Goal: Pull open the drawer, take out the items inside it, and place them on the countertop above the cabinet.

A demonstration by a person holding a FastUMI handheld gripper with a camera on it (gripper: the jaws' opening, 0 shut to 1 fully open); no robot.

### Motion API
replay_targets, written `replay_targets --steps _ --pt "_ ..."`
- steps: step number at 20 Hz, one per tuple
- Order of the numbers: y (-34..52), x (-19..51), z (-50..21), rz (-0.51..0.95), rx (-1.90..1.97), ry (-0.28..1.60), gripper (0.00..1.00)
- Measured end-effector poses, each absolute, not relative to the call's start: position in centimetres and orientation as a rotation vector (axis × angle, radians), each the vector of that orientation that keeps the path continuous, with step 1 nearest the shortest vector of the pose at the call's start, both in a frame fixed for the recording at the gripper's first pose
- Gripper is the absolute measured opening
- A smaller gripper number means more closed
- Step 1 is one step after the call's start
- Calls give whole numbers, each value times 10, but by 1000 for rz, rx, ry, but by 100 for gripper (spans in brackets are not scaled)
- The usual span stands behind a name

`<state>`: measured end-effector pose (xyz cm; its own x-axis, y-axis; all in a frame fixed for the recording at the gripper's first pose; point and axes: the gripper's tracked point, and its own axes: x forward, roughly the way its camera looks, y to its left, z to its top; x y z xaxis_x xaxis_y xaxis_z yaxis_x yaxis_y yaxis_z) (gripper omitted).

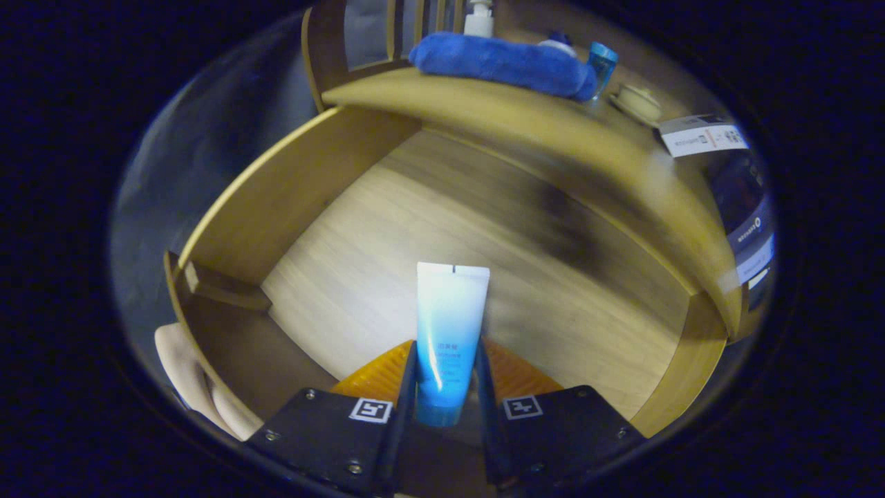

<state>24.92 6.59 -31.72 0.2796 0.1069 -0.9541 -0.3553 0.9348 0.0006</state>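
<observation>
Tongs (446, 377) around glossy flat-crimped tube (448, 325)

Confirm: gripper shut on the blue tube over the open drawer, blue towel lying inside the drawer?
Towel's place is wrong. Gripper view: the gripper is shut on the blue tube over the open drawer, but the blue towel lies on the countertop above.

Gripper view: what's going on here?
A person's handheld gripper is shut on a blue and white tube, both fingers pressing its sides, held above the floor of the open drawer. The picture is motion-blurred, so it is likely mid-lift. On the countertop beyond lie a blue towel, a pump bottle, a blue cup and a small dish. The tube is not yet on the countertop.
</observation>
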Motion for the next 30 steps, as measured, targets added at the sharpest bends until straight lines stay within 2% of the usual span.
replay_targets --steps 7,12,20,30 --pt "51 273 -233 292 -127 1029 44" --pt "22 329 -193 170 -141 860 43" --pt "-13 410 -223 5 -220 777 43" --pt "-15 456 -252 -36 -180 727 43"
